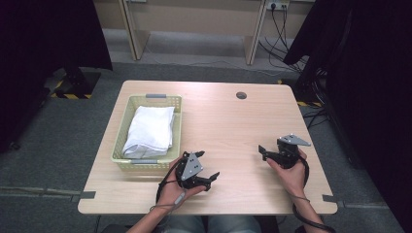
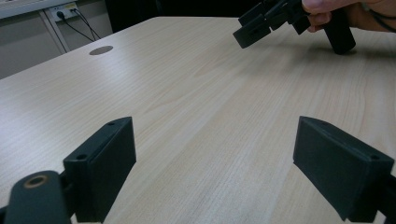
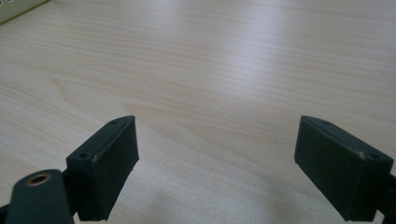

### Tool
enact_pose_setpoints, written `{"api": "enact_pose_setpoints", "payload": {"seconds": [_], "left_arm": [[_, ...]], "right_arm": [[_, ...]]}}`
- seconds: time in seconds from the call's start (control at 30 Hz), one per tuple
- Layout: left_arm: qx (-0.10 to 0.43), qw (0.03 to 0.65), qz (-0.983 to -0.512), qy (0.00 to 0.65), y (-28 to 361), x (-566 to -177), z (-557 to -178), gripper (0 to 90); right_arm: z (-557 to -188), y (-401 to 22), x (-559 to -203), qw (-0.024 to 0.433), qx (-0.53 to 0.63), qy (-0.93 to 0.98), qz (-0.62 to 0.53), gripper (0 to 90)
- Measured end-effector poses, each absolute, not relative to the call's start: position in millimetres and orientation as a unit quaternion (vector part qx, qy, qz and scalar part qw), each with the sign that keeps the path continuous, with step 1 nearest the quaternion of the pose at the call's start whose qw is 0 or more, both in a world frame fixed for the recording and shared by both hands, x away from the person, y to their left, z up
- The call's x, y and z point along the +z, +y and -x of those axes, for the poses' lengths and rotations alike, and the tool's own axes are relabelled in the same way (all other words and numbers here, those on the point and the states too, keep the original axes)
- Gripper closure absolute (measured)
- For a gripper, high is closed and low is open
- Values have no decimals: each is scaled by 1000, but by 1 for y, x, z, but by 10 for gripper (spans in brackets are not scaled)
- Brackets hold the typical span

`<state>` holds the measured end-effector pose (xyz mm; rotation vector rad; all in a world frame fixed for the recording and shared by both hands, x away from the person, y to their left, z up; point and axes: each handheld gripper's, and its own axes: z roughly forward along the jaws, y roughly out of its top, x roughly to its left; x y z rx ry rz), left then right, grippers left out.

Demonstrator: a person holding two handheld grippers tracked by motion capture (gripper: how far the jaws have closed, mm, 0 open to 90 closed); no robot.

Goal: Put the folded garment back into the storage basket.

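Both tools idle on the table [image 1: 233, 126], jaws spread, gripping nothing: left tool [image 1: 206, 178], right tool [image 1: 265, 151]. The cloth [image 1: 149, 130] lies folded in the basket [image 1: 176, 127], just beyond-left of the left tool. Best approach from above and pinch a near edge, clear of the basket rim.

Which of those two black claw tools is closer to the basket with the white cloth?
The left gripper: it sits just off the basket corner, while the right gripper is far across the table.

bare table [image 1: 228, 126] lies open between both grippers; only the basket [image 1: 121, 145] blocks the left side.
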<state>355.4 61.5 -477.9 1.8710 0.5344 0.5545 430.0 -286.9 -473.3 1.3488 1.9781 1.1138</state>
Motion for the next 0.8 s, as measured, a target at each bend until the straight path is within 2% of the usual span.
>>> {"api": "enact_pose_setpoints", "payload": {"seconds": [0.8], "left_arm": [[233,536,-778,231,63,-478,-355,125]], "right_arm": [[-417,-291,-473,263,418,725,-480,140]]}}
